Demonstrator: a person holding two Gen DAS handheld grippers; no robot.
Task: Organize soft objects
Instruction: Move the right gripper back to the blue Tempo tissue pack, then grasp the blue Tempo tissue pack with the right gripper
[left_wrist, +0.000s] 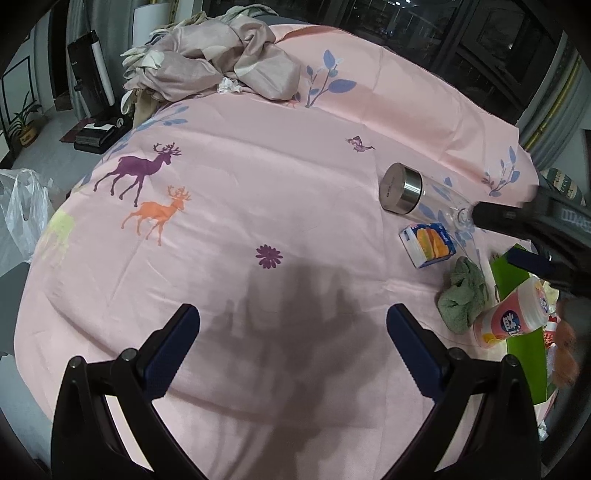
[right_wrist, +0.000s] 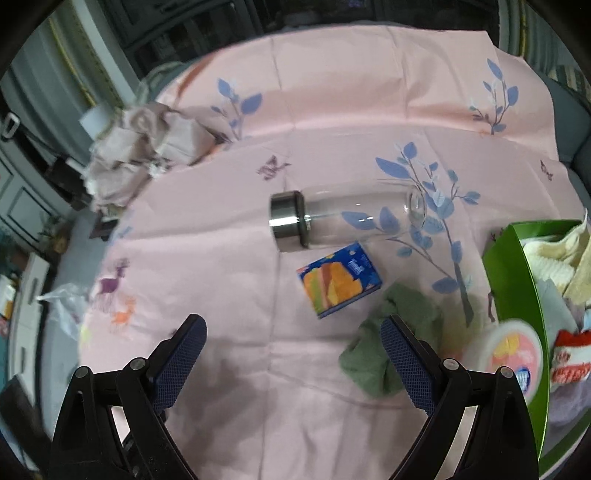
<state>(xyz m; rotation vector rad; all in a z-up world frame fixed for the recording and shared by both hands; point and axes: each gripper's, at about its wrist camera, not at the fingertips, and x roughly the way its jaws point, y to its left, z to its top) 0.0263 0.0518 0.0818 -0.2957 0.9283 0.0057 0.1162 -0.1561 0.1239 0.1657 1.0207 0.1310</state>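
Observation:
A crumpled green cloth lies on the pink sheet beside a green box that holds several soft items, pale yellow and white fabric among them. A heap of beige-pink cloth sits at the sheet's far left. My left gripper is open over bare sheet. My right gripper is open, its right finger just over the green cloth's left part; in the left wrist view its dark body reaches in from the right.
A glass bottle with a steel cap lies on its side. A small blue carton lies next to it. A pink-lidded tub lies against the box. A plastic bag hangs off the left edge.

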